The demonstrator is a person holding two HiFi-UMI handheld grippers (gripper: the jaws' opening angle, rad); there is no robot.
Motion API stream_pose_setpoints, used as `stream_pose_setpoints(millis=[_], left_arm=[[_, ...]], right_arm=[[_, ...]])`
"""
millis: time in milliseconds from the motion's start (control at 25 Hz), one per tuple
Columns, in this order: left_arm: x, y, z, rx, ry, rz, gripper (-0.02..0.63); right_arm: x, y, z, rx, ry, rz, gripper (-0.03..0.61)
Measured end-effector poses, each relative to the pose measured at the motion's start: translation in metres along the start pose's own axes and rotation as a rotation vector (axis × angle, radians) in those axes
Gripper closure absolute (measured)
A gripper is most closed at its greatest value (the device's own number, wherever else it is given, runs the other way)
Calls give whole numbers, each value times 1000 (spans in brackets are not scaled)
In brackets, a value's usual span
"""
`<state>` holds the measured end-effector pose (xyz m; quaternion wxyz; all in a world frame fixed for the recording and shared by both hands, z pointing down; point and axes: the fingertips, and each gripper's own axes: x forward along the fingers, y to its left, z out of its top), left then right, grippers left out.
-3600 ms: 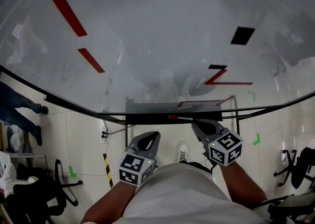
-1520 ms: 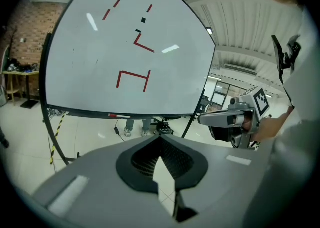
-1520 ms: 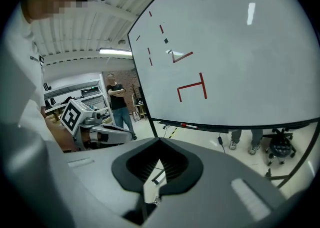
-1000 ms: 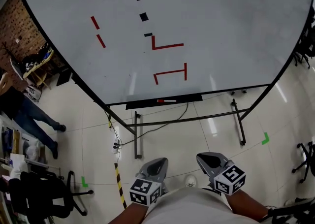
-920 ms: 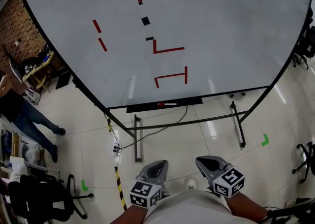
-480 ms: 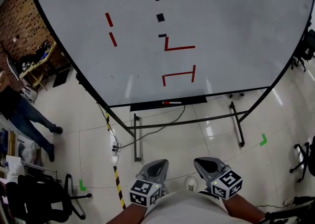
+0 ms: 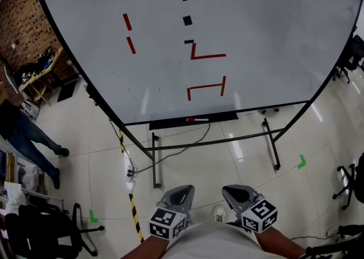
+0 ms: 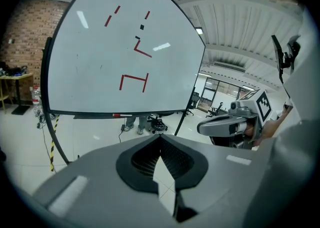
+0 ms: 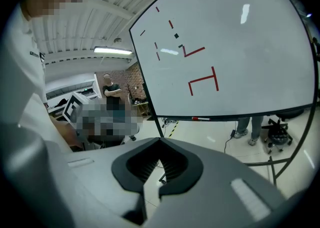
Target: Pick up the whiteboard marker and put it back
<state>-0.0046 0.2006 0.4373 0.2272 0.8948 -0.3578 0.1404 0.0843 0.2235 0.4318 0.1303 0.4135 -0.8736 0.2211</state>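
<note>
Pale tiled floor [image 7: 187, 189], glossy with light streaks; brick wall [image 7: 23, 30] far off to the left of the tongs.

Large whiteboard [image 7: 273, 36] on a black wheeled stand [image 7: 272, 144], ahead of both tongs and well apart from them; red strokes [image 7: 206, 87] and small black marks [image 7: 187, 20] on its face.

Whiteboard marker [image 7: 196, 119] lies flat on the dark tray [image 7: 224, 116] at the board's lower edge, ahead of and roughly between the two tongs; neither touches it. It also shows as a thin red-and-white bar in the left gripper view [image 8: 120, 115] and the right gripper view [image 9: 201, 119].

Left tongs [image 7: 181, 190]: tips brought together, nothing held. Right tongs [image 7: 232, 190]: the same, tips meeting, empty. Both are low and close to the body.

Between tongs and tray: the stand's lower bar and a trailing cable [image 7: 182, 152]; a yellow-black strip [image 7: 135, 218] on the floor just left of the left tongs; a green tape mark [image 7: 301, 162] to the right.

Person standing [image 7: 23, 132] far to the left; dark office chair [image 7: 45, 232] beyond the left tongs; white shoe [image 7: 218, 213] between the tongs.
</note>
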Motion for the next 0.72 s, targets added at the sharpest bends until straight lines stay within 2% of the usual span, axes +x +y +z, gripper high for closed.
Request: stream_pose_setpoints(millis=[720], left_arm=[[-9,2,2,7,-6,10,597]], right_arm=[[-1,9,1,-22,7,12,577]])
